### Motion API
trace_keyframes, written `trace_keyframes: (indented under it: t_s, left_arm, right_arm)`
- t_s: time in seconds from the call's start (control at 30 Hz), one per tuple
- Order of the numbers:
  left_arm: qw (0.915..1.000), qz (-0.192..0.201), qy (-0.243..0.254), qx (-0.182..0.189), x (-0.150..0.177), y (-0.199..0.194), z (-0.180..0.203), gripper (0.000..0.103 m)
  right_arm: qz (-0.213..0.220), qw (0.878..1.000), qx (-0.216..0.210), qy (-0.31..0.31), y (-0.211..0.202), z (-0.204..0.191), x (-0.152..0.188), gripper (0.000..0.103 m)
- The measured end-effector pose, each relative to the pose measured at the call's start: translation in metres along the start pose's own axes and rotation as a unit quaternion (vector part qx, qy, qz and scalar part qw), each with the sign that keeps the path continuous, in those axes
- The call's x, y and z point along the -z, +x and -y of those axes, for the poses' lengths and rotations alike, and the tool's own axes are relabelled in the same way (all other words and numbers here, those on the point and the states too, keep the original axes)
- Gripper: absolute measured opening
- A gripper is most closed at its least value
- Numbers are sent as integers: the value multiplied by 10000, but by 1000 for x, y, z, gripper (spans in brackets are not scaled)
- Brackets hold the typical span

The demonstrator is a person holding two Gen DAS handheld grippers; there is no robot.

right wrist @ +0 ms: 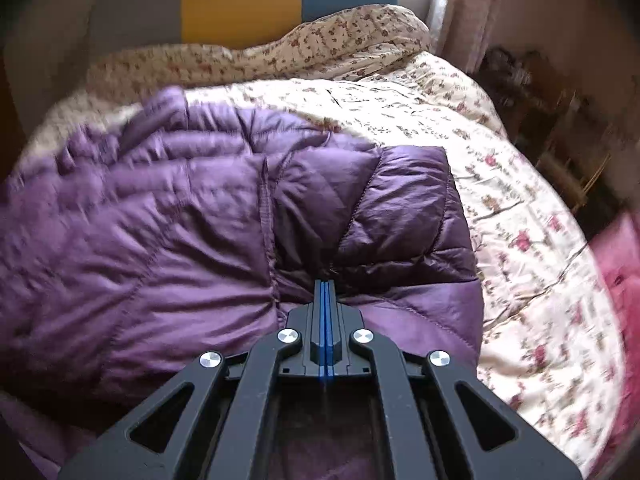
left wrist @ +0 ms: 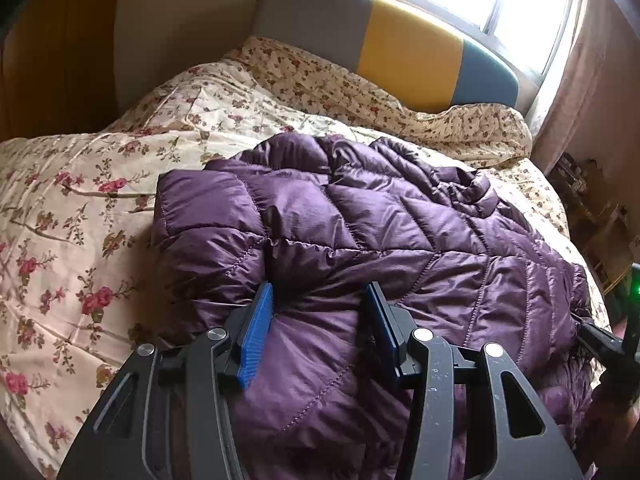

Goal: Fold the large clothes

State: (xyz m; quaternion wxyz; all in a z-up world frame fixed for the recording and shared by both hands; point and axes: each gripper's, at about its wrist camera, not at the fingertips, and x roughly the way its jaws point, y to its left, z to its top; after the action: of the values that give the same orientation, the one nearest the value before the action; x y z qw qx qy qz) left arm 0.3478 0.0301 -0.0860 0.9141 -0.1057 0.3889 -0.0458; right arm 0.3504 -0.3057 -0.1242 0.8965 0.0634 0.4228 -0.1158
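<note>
Bed [left wrist: 80, 208] fills both views, covered by a cream floral quilt [right wrist: 520, 216]. Headboard [left wrist: 408, 60] sits at the top of each frame: grey, yellow and blue panels. A bright window [left wrist: 512, 4] is at upper right in the left wrist view, with a pinkish curtain [left wrist: 592, 80] down the right edge.

Purple quilted jacket [left wrist: 360, 220] lies on the quilt, centre to lower right in the left wrist view and centre to left in the right wrist view. It's bunched and puffy, not flat. One squared-off section ends at upper left of the garment in the left wrist view; in the right wrist view a darker squared-off section [right wrist: 416, 200] sits at centre right, just above your right tool.

Left gripper [left wrist: 320, 312]: your jaws stand about half open, blue pads on either side of a bulge of jacket fabric at lower centre. The fabric fills the gap between them and the left pad [left wrist: 256, 332] touches it. Whether both pads actually press the padding, I can't tell.

Right gripper [right wrist: 326, 284]: your jaws are fully closed, the blue pads meeting in one thin line at lower centre. The tips sit right at a fold of the jacket, and puckers in the fabric run in to that point. Whether any cloth is pinched between the pads, I can't tell. The left half of that view is motion-blurred.

A dark part with a green light [left wrist: 634, 288] shows at the right edge of the left wrist view.
</note>
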Motion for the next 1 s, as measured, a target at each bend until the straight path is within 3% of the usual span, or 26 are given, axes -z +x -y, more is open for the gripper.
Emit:
trace_keyframes:
  t_s: [0.1,0.2,0.27,0.37,0.47,0.53,0.63,0.73,0.9,1.0]
  left_arm:
    - [10000,-8,-25,40,0,-2,0,48]
    - [10000,1,3,53,-2,-2,1,48]
    - [10000,18,37,47,-4,-3,2,48]
    - [9999,-4,114,1,-5,0,3,48]
    - [9998,-17,182,-3,-6,2,5,48]
    - [9997,-28,246,7,-6,5,7,48]
    - [9995,-67,324,8,-5,11,11,48]
    - [9987,-151,489,5,-2,18,18,51]
    - [9980,-216,585,-134,5,28,24,51]
    - [9982,-162,565,-145,4,21,23,55]
  right_arm:
    - [279,9992,-227,145,-17,1,-7,41]
    - [404,9984,-376,130,-25,-6,-13,41]
    - [297,9972,-659,192,-20,-10,-17,47]
    - [133,9978,-653,9,-10,-23,-17,47]
    - [-100,9980,-557,-279,6,-34,-13,39]
    - [-146,9973,-522,-487,10,-38,-10,23]
    - [-2,9957,-129,-921,10,-45,-5,13]
    - [20,9955,78,-948,24,-40,-2,13]
    - [68,9965,35,-831,26,-37,-1,15]
    - [62,9967,72,-812,21,-36,-3,23]
